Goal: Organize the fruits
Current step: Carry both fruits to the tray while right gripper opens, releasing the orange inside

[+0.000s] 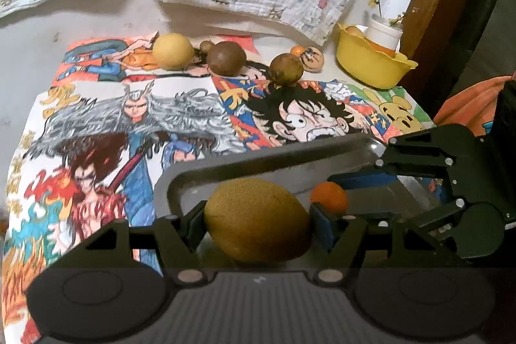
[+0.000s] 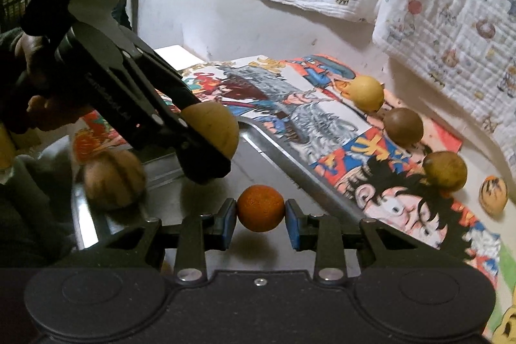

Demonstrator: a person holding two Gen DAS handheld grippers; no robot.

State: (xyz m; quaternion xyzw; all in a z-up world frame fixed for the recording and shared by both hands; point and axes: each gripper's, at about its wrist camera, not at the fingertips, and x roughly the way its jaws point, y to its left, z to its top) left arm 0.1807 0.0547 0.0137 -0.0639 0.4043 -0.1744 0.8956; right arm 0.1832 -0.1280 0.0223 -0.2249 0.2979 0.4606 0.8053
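The left gripper [image 1: 256,223] is clenched on a large, rough-skinned yellow-brown oval fruit [image 1: 258,220], held over the shallow grey metal tray [image 1: 225,163] that lies at the near edge of the table. The right gripper [image 2: 260,223] grasps a small round orange fruit [image 2: 260,208] between its blue pads [image 2: 293,223], also above the tray. In the right wrist view a blurred tan ridged fruit [image 2: 111,179] sits on the tray's left part. Beyond the tray, on colourful cartoon-printed paper sheets [image 1: 135,118], a far row holds a smooth yellow round fruit [image 1: 173,50], two brown round fruits [image 1: 226,58] and [image 1: 286,68], and a pale fruit with black markings [image 1: 312,58]. A yellow plastic bowl [image 1: 371,66] stands at the far right.
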